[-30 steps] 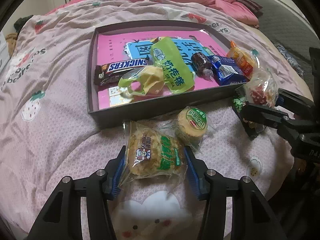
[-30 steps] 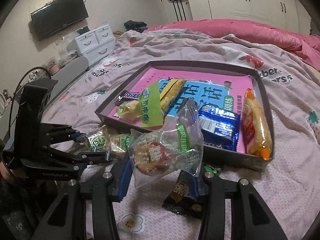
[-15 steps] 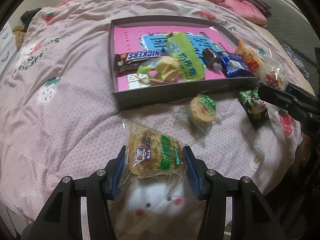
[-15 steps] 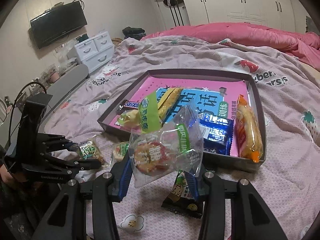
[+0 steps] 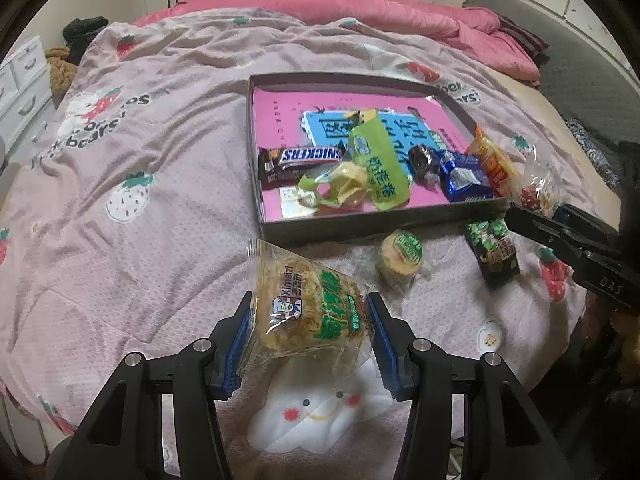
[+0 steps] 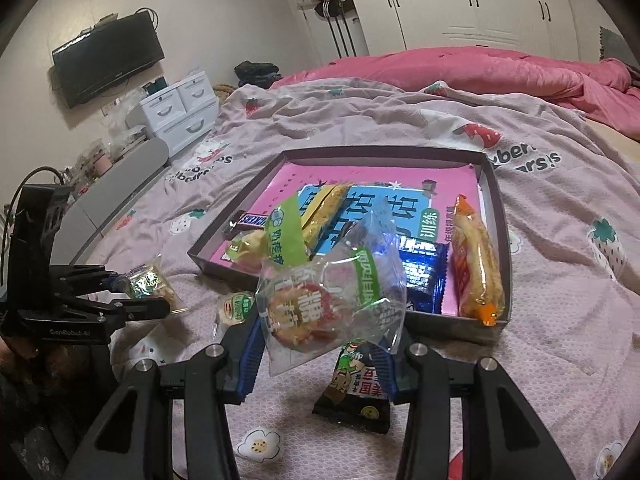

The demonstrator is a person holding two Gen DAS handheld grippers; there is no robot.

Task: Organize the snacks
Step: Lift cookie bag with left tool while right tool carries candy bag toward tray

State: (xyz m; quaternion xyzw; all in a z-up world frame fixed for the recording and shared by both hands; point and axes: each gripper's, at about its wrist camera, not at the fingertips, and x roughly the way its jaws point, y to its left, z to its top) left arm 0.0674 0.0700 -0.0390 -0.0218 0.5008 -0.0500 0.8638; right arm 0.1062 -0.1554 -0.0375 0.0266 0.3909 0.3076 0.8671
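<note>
My left gripper [image 5: 308, 340] is shut on a clear bag holding a yellow-brown floss cake with green print [image 5: 308, 312], lifted above the bed in front of the tray. My right gripper [image 6: 320, 356] is shut on a clear bag with a red-topped pastry [image 6: 320, 296], held near the tray's front right corner. The dark tray [image 5: 372, 228] with a pink book inside holds a Snickers bar [image 5: 304, 158], a green packet [image 5: 378, 162], a blue packet [image 5: 464, 176] and an orange packet [image 6: 476, 256]. A small round cake [image 5: 400, 258] and a dark green packet [image 5: 494, 248] lie on the bed before the tray.
The bed has a pink strawberry-print blanket [image 5: 140, 160] and a bunched pink duvet [image 5: 360, 4] at the back. A white drawer unit [image 6: 176, 108] and a wall TV [image 6: 108, 58] stand beyond the bed's left side. Wardrobes [image 6: 460, 0] line the far wall.
My left gripper has lifted the floss cake bag up and back to the left, away from the tray. My right gripper has risen a little with its pastry bag.
</note>
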